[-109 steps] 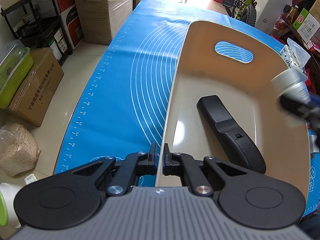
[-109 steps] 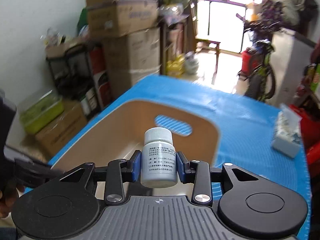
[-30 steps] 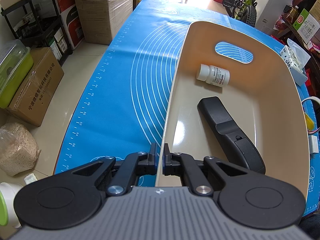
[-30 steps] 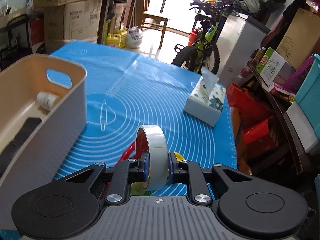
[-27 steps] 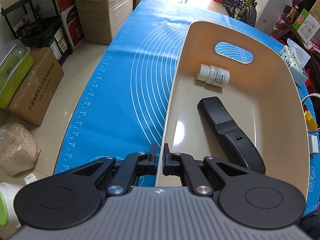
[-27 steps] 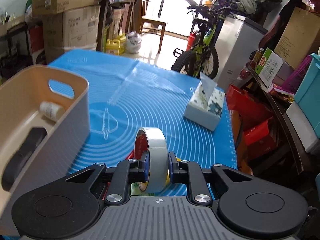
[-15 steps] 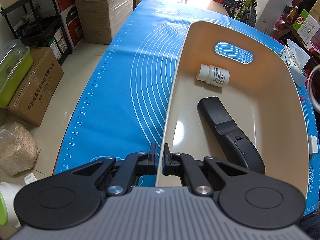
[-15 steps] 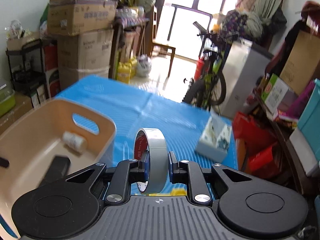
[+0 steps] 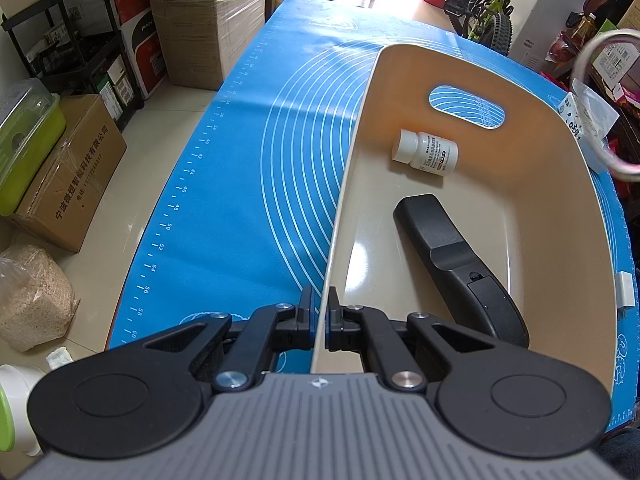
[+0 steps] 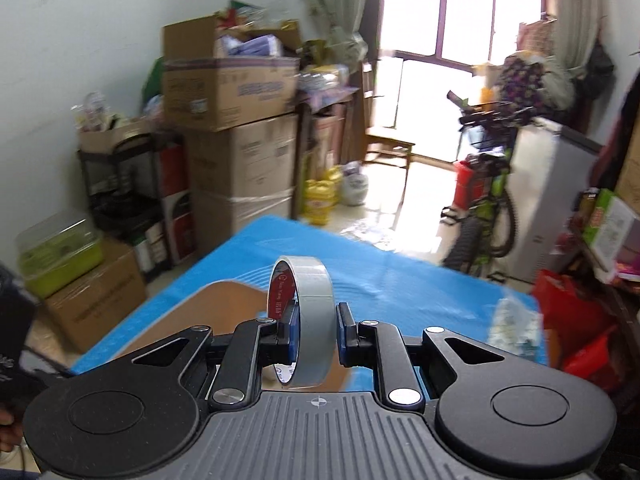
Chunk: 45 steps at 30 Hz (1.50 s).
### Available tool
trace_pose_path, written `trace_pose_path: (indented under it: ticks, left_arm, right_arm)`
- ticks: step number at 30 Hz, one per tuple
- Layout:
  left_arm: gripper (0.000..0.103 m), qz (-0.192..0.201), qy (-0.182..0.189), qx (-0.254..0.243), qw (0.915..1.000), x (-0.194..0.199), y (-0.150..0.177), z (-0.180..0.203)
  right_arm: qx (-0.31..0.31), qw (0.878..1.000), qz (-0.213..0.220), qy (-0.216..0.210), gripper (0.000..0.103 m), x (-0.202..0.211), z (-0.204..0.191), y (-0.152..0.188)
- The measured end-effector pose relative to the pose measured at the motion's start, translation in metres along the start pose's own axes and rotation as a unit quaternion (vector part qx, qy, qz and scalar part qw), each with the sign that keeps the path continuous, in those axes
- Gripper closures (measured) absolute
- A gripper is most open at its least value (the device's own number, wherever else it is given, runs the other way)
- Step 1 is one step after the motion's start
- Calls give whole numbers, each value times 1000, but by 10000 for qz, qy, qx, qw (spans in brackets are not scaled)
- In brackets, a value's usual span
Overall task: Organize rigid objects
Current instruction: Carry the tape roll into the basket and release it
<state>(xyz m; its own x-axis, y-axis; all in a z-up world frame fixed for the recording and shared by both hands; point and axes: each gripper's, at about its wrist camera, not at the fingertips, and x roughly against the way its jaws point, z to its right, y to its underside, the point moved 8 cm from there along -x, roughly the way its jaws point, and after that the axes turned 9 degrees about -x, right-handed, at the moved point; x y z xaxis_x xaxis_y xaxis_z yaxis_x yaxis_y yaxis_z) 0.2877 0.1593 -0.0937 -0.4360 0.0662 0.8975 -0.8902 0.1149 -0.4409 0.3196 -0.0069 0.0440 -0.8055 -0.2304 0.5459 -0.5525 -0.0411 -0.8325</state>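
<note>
My left gripper (image 9: 319, 322) is shut on the near left rim of a beige plastic bin (image 9: 560, 216) that stands on a blue mat (image 9: 256, 168). In the bin lie a white pill bottle (image 9: 426, 152) and a black remote (image 9: 456, 266). My right gripper (image 10: 319, 330) is shut on a roll of white tape (image 10: 310, 312) with a red core, held upright in the air above the bin (image 10: 212, 312). The tape roll also shows blurred at the right edge of the left wrist view (image 9: 586, 64).
A tissue pack (image 10: 512, 328) lies on the mat's right side. Cardboard boxes (image 10: 236, 120), a black shelf (image 10: 120, 184) and a bicycle (image 10: 480, 208) stand beyond the table. A small white block (image 9: 624, 290) lies right of the bin.
My right gripper has lifted the tape roll off the mat and swung it left, up over the bin. The left gripper and the bin's contents have not moved.
</note>
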Motion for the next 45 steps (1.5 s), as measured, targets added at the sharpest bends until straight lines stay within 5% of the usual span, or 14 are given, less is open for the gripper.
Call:
trace_pose_path:
  ticks: [13, 17, 22, 28, 34, 45]
  left_arm:
    - [97, 2, -3, -9, 10000, 1, -2, 1]
    - [97, 3, -3, -10, 10000, 1, -2, 1]
    - [97, 3, -1, -8, 10000, 1, -2, 1]
    - [97, 3, -3, -8, 10000, 1, -2, 1]
    - [97, 3, 1, -3, 10000, 1, -2, 1]
    - [97, -1, -14, -10, 10000, 2, -2, 0]
  right_arm:
    - [-34, 9897, -1362, -444, 74, -57, -52, 82]
    - [14, 9885, -1444, -455, 75, -57, -53, 87]
    - [-123, 9927, -1112, -447, 50, -38, -38, 74]
    - [-426, 9972, -603, -90, 32, -7, 6, 54]
    - [-417, 9960, -408, 672, 27, 16, 69, 55]
    - [-1594, 9658, -861, 1855, 26, -3, 191, 121]
